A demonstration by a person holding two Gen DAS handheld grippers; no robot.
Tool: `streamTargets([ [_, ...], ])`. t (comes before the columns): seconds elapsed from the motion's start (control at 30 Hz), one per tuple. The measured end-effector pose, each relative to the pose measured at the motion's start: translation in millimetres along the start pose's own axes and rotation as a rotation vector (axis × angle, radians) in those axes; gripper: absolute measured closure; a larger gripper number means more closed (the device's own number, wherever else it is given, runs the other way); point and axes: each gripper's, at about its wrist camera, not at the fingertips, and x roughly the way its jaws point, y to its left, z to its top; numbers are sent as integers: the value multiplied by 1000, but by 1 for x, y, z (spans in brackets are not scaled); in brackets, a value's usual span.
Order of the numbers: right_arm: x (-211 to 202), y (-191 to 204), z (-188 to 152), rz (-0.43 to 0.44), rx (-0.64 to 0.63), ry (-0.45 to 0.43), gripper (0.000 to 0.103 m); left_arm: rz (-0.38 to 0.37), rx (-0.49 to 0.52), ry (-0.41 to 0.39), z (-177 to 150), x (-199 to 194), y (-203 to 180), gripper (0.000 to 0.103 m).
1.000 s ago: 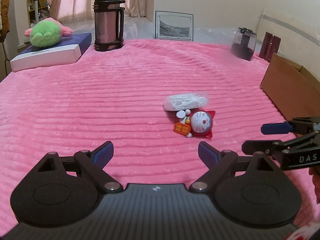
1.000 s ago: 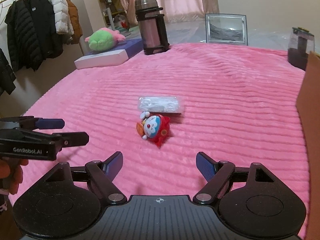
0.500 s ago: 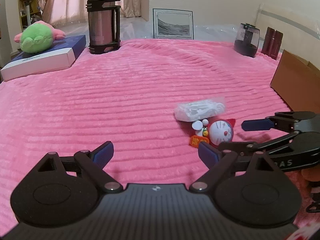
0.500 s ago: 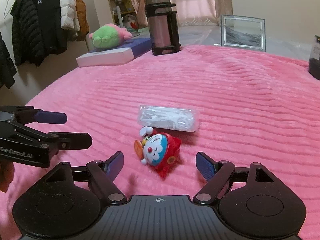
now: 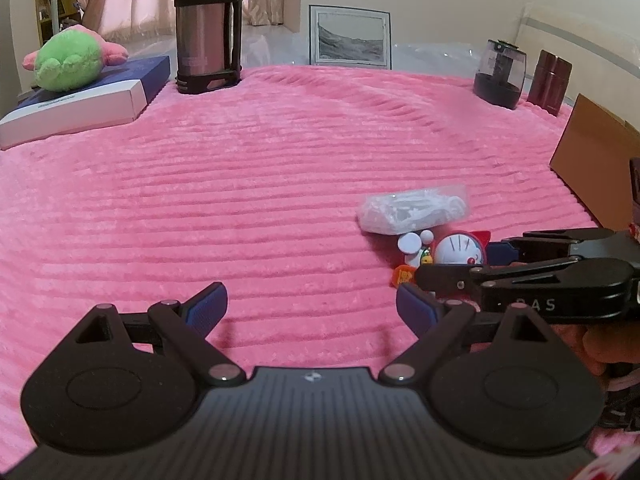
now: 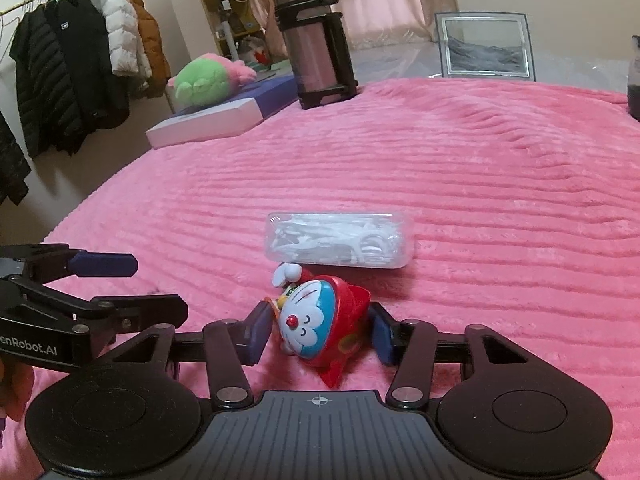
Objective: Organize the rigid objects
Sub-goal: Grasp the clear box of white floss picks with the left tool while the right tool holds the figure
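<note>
A red and blue Doraemon toy (image 6: 320,322) lies on the pink blanket (image 6: 480,184). My right gripper (image 6: 318,330) has its two pads on either side of the toy, close to its flanks; firm contact is not clear. The toy also shows in the left wrist view (image 5: 456,250), partly behind the right gripper's fingers (image 5: 500,276). A clear box of white floss picks (image 6: 340,240) lies just beyond the toy. My left gripper (image 5: 310,308) is open and empty, low over the blanket to the left of the toy.
A steel thermos (image 5: 206,28), a blue-white box (image 5: 84,100) with a green plush (image 5: 68,60), a framed picture (image 5: 350,38), a dark jar (image 5: 500,72) and a maroon container (image 5: 550,80) stand at the back. A cardboard box (image 5: 592,164) stands at the right.
My right gripper has moved forward and down and has narrowed around the Doraemon toy. My left gripper has drifted slightly and stays open.
</note>
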Motion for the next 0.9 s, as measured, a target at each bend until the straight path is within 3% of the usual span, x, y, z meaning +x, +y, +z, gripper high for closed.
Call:
streamTargets([
  [0.33,-40,-5,-8,-82,-16,-10,61,-36,23,-15,8,-1,-23,14],
  [0.63,-86,-50,-13,-259,70,-73,61,-70,-20,-34,21,22,-65,13],
  [0.9,-97,-70,-12,-306,71,-110,61,2,-95,-49,33,59,-96,8],
])
